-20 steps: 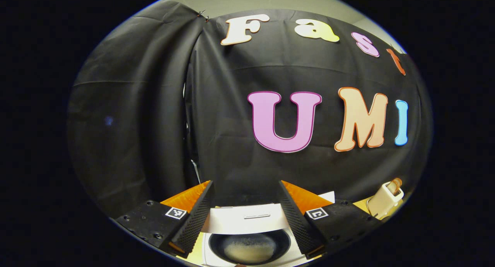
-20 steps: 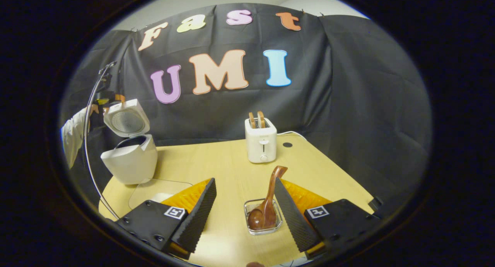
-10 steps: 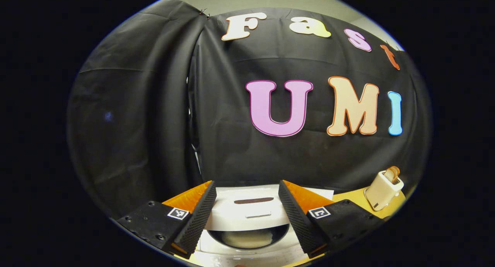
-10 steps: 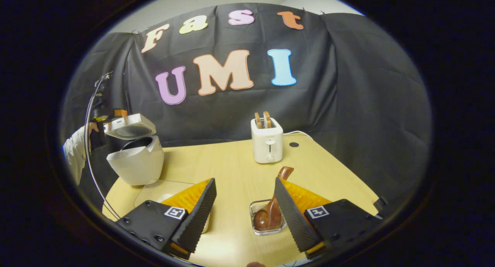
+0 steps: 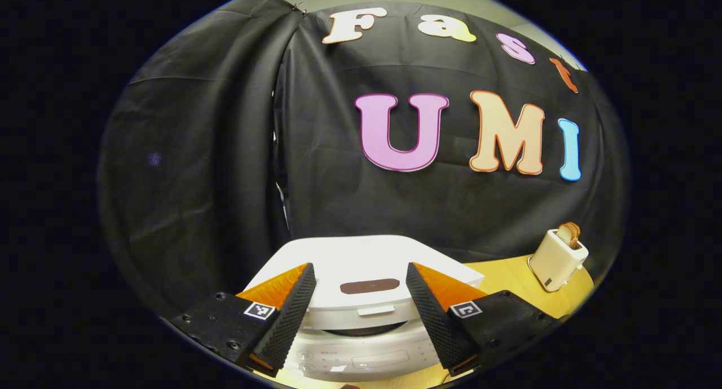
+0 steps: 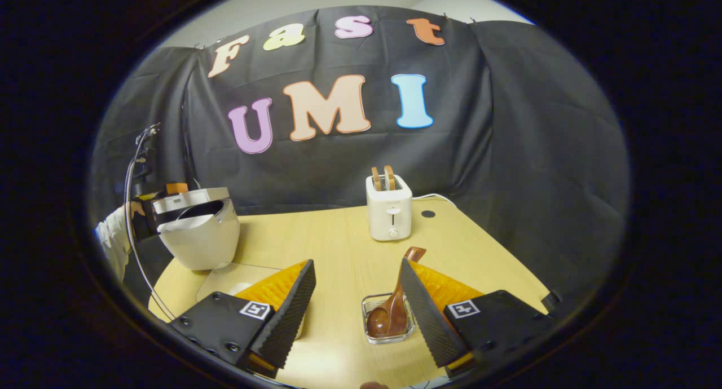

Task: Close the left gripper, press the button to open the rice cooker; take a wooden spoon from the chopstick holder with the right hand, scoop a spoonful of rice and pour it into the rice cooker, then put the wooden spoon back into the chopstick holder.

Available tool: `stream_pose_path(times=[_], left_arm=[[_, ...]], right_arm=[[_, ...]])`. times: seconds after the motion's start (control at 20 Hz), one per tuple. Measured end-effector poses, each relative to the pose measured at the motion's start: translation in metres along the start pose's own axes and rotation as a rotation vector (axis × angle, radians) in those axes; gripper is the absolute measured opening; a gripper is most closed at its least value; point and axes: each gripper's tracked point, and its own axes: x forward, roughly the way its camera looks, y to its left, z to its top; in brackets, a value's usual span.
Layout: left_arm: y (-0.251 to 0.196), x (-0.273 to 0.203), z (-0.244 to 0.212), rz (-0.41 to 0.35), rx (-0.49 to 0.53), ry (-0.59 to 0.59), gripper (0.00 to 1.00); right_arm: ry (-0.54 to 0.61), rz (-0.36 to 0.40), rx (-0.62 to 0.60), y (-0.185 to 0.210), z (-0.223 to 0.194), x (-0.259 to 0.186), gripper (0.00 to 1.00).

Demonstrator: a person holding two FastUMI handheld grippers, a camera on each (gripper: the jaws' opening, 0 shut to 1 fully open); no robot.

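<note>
My left gripper has its jaws spread wide with nothing between them, hanging just above the rice cooker. What has changed is the lid: a second ago it stood up and I looked down into the pot with rice at the bottom; now it has swung down almost flat, with only a dark slit left above the rim. In the right gripper view the lid sits low over the body, my left hand beside it. My right gripper is also spread and empty, low over the table. The wooden spoon rests in the clear chopstick holder, its handle leaning beside my right finger, untouched. I judge the scooping and returning done, and this lid closing is the wrap-up. A toaster stands farther back.
</note>
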Motion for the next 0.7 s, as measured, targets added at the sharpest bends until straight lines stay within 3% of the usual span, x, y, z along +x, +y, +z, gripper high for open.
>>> stream_pose_path(times=[0.7], left_arm=[[0.001, 0.003, -0.056, 0.017, 0.032, 0.112, 0.98]], right_arm=[[-0.014, -0.002, 0.005, -0.008, 0.011, 0.003, 0.96]])
